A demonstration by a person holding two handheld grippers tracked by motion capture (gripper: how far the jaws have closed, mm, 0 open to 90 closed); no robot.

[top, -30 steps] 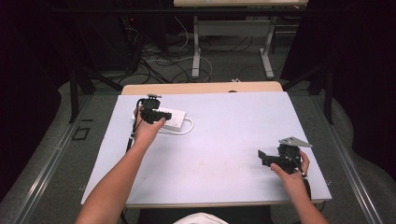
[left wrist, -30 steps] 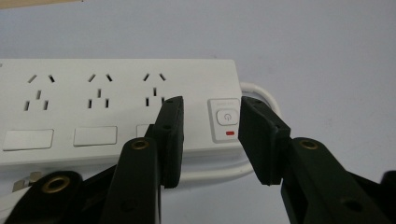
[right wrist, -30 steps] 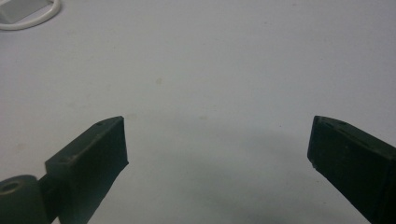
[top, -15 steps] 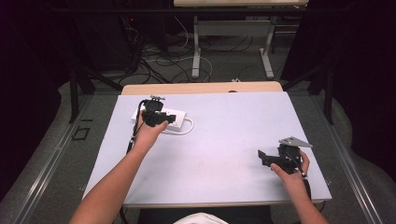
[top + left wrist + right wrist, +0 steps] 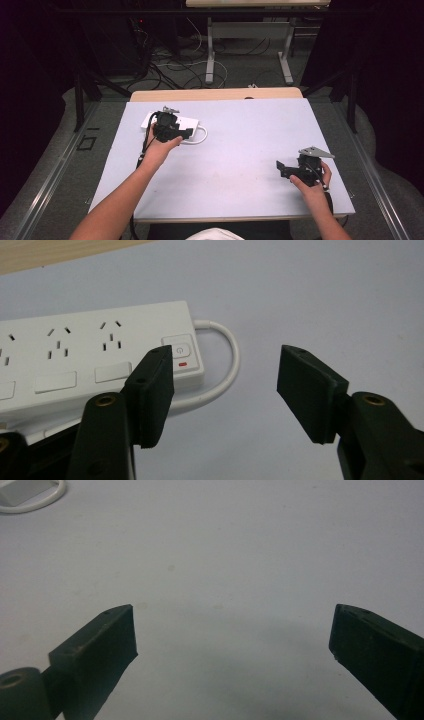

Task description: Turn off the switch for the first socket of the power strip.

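1. Long white plastic power strip cut off at the left edge in the left gripper view; far sockets out of frame.
2. Same strip half hidden under the black left gripper in the high view.
3. Looped white cable clipped by the top edge in the right gripper view.

The power strip is white with dark socket slots, a white looped cord and a switch bearing a small red mark. Both the left gripper and the right gripper are black. The table is pale lavender-grey, edged at the far side in light wood.
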